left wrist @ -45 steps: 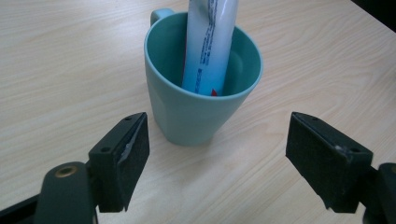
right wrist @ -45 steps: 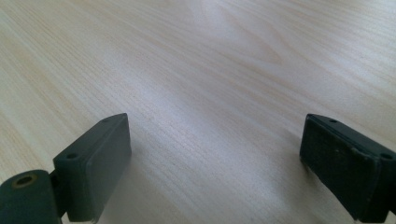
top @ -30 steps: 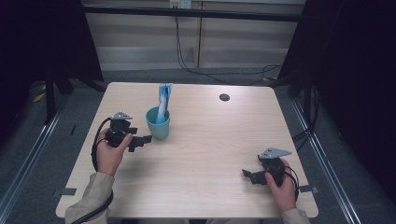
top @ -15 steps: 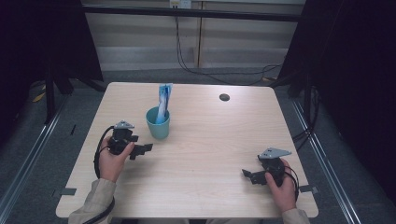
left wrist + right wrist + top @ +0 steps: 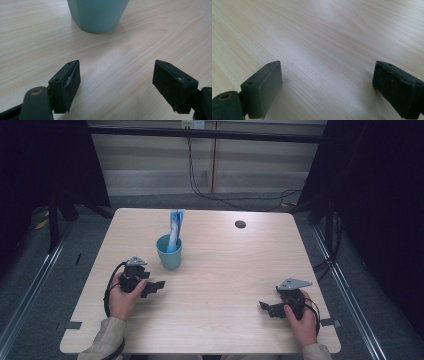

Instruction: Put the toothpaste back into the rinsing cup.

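A teal cup (image 5: 169,252) stands upright left of the table's middle, with a blue and white packet (image 5: 174,227) sticking up out of it. My left gripper (image 5: 154,287) lies low over the wood just in front and to the left of the cup, open, nothing between its jaws. In the left gripper view the cup (image 5: 98,14) rises a short way beyond the open gripper (image 5: 116,80). My right gripper (image 5: 265,308) rests near the front right corner, open and empty. In the right gripper view, bare wood lies between the spread jaws of that gripper (image 5: 327,85).
The light wooden table (image 5: 225,285) has a round dark grommet (image 5: 240,224) near its far edge. Cables (image 5: 210,195) hang behind the table against a pale wall, and dark curtains stand on both sides.
My left hand has sunk and come back toward the table's front edge, away from the cup. The right hand has kept still.
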Demonstrator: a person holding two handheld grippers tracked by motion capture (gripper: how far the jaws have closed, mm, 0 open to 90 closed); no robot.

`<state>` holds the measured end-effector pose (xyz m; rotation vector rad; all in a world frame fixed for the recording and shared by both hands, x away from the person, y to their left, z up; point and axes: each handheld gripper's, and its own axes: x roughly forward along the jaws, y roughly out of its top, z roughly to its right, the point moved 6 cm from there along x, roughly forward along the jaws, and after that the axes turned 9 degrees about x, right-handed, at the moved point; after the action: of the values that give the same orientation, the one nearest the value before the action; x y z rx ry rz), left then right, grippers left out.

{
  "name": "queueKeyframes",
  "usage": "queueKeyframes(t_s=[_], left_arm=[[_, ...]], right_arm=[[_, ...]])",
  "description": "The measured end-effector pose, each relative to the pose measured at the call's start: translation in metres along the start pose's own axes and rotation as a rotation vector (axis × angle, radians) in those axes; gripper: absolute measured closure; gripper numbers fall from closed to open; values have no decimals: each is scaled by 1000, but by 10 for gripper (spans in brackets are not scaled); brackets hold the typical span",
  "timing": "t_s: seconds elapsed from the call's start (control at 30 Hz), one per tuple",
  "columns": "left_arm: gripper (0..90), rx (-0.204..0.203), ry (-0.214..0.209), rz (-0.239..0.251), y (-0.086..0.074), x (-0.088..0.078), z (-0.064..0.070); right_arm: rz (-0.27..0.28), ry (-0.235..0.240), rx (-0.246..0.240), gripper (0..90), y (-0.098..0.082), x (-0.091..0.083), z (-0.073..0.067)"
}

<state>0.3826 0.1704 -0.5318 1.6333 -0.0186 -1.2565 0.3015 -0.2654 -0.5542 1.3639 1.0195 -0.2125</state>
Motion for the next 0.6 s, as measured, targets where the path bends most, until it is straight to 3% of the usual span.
queueKeyframes(t_s=[0.2, 0.47, 0.6], left_arm=[[224, 1, 15, -15, -7, 4, 0], [220, 37, 45, -8, -10, 8, 3], [203, 83, 61, -8, -12, 9, 5]], right_arm=[[-1, 0, 1, 84, 0, 0, 0], [0, 0, 0, 84, 0, 0, 0], [0, 0, 0, 84, 0, 0, 0]])
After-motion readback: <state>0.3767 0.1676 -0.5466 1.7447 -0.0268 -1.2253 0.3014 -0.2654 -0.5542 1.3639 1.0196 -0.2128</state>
